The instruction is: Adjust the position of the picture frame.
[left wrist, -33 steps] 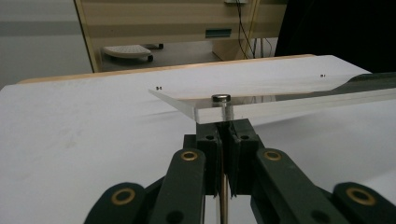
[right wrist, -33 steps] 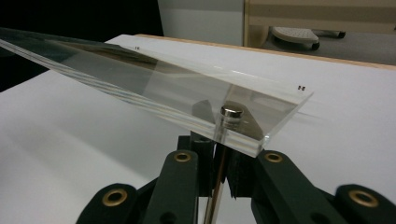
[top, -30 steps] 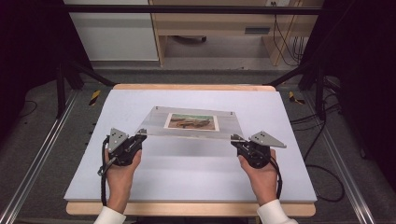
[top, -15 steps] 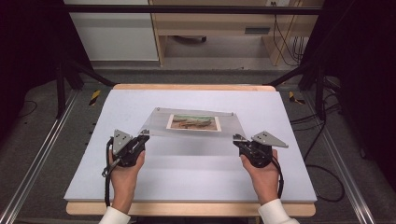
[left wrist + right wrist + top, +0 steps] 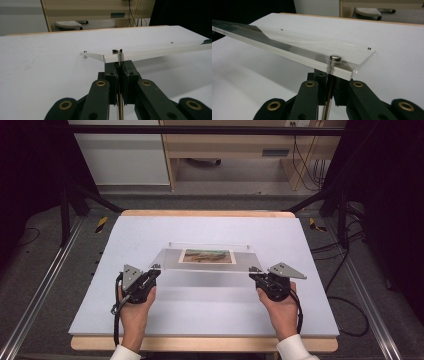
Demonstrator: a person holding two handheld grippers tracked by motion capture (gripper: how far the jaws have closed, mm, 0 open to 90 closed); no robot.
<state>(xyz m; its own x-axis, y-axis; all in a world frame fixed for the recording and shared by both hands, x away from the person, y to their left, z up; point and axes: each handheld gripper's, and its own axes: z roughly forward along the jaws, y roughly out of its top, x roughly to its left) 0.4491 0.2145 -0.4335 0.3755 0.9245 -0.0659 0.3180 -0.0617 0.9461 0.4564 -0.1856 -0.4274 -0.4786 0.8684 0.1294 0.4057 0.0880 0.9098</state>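
Two hand-held grippers carry the load: the left hand-held gripper (image 5: 154,271) and the right hand-held gripper (image 5: 255,274) each have their jaws pressed together on a metal standoff pin (image 5: 332,65) at a near corner of the clear acrylic frame (image 5: 207,261). Gripping both corners appears meant to keep the panel level; its near edge is raised off the white surface (image 5: 210,320), while its far edge sits lower, at or near the surface. A photo (image 5: 207,256) lies inside the frame. A yellow-black tool (image 5: 101,224) lies well apart, obstructing nothing.
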